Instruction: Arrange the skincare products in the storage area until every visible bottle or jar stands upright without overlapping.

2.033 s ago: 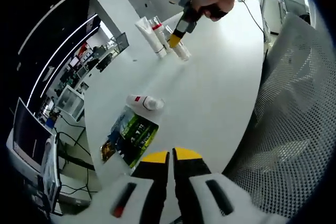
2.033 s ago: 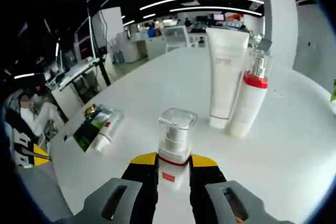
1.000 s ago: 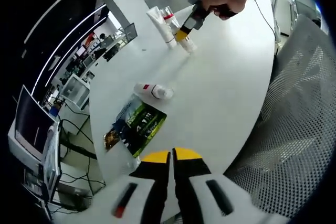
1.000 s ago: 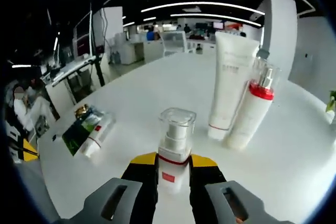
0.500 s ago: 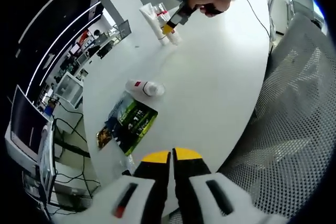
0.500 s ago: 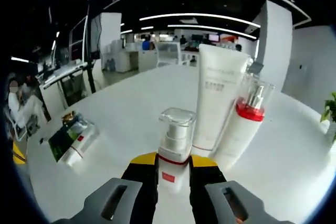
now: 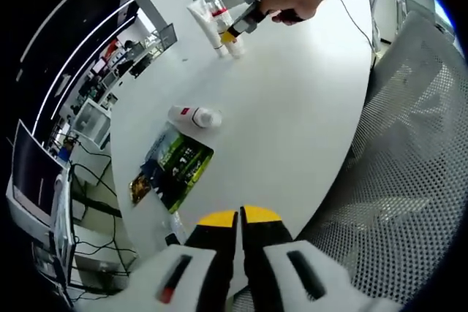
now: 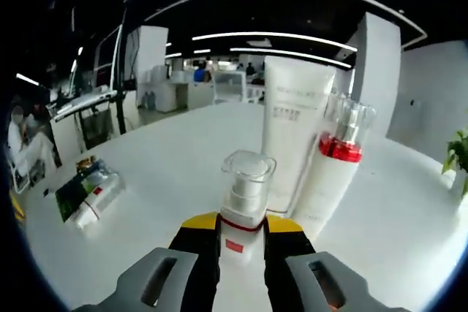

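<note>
Right gripper [image 8: 242,235] pinches the pump bottle [image 8: 244,206] upright beside the tube [image 8: 292,133] and spray bottle [image 8: 333,162]. Next: set down, release. Left gripper [image 7: 238,224] jaws together; fallen bottle [image 7: 193,116] waits mid-bench.

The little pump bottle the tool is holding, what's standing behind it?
Behind the pump bottle stand a tall white tube and a bottle with a red collar, both upright. The pump bottle covers part of the tube's foot, so whether they touch can't be seen.
</note>
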Demonstrator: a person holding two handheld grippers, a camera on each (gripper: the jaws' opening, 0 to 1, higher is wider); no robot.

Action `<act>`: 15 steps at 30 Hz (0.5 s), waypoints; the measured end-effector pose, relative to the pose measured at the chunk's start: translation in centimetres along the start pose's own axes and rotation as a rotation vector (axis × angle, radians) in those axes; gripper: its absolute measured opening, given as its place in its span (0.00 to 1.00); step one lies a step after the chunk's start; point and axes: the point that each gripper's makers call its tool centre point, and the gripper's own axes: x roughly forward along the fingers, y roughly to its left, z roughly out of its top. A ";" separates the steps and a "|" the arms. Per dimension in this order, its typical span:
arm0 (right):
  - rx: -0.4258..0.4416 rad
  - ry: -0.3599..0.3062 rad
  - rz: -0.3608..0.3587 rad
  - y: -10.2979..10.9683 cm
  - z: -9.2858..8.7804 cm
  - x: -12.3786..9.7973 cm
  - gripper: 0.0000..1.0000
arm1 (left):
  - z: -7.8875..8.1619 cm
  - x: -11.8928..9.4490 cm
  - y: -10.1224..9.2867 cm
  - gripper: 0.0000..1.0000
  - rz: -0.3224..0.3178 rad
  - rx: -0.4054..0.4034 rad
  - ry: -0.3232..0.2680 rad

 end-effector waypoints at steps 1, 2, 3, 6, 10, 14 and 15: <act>0.010 -0.003 -0.009 0.0 0.0 -0.1 0.17 | 0.0 0.0 -0.1 0.00 -0.003 0.000 0.001; 0.013 -0.001 -0.018 0.0 0.0 -0.2 0.17 | 0.0 0.0 -0.1 0.00 -0.005 0.001 0.002; 0.009 -0.001 -0.017 0.0 0.1 -0.1 0.17 | 0.0 0.0 -0.1 0.00 -0.004 0.004 0.002; 0.008 -0.003 -0.016 0.0 0.2 0.1 0.17 | -0.1 0.1 -0.3 0.00 -0.008 0.009 0.008; 0.056 -0.005 -0.032 -0.6 0.6 0.9 0.17 | -0.3 0.2 -0.7 0.00 -0.020 0.029 0.021; 0.085 -0.013 -0.047 -1.1 0.7 1.5 0.17 | 0.6 0.0 -1.4 0.00 -0.053 0.027 -0.028; 0.097 -0.020 -0.055 -1.3 0.8 1.7 0.17 | 0.8 0.0 -1.4 0.00 -0.053 0.030 -0.034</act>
